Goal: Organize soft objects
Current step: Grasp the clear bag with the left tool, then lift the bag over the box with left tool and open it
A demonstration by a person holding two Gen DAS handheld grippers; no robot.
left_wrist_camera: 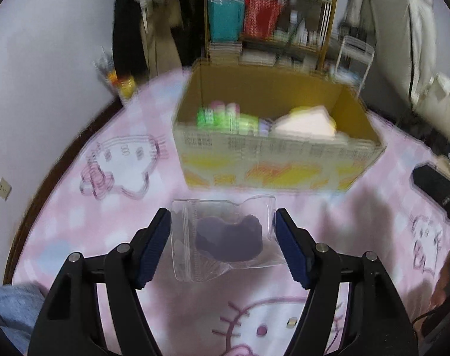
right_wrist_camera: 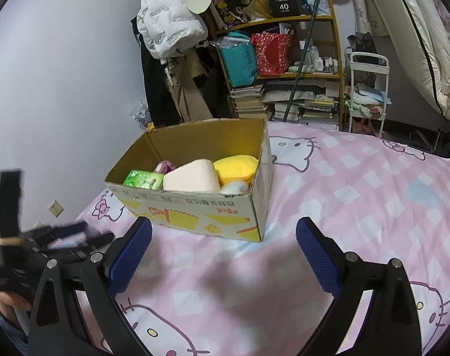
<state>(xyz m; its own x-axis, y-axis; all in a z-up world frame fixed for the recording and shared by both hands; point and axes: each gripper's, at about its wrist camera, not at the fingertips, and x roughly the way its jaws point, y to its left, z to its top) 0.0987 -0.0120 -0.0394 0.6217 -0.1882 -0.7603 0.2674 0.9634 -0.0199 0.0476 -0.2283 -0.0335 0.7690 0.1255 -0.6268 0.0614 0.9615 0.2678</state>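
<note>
Clamping a clear zip pouch (left_wrist_camera: 225, 237) between its blue pads, the left gripper (left_wrist_camera: 223, 246) holds the pouch above the pink cat-print bedspread (left_wrist_camera: 358, 216), just short of the cardboard box (left_wrist_camera: 272, 160); the jaws are closed on the pouch's two side edges. A dark, rounded soft item sits inside the pouch, but the plastic and the motion blur make it hard to name. From the left wrist view the whole background smears, so the print on the box front cannot be read.

The right gripper (right_wrist_camera: 223, 256) hangs over the bedspread with its jaws wide apart and nothing between them. Its sharper view shows the box contents: a green packet (right_wrist_camera: 143, 179) with unreadable printing, a pale pink foam block (right_wrist_camera: 192, 178), a yellow sponge (right_wrist_camera: 235, 167), a white fluffy ball (right_wrist_camera: 234, 188) partly hidden by the box rim, and a small pink item (right_wrist_camera: 165, 166) mostly hidden behind the packet. Red characters run along the box front, too small to read, beside yellow shapes. On the shelf (right_wrist_camera: 302, 19) behind, a black box (right_wrist_camera: 284, 3) bears "40". At the left edge the other gripper appears only as a dark blur.
</note>
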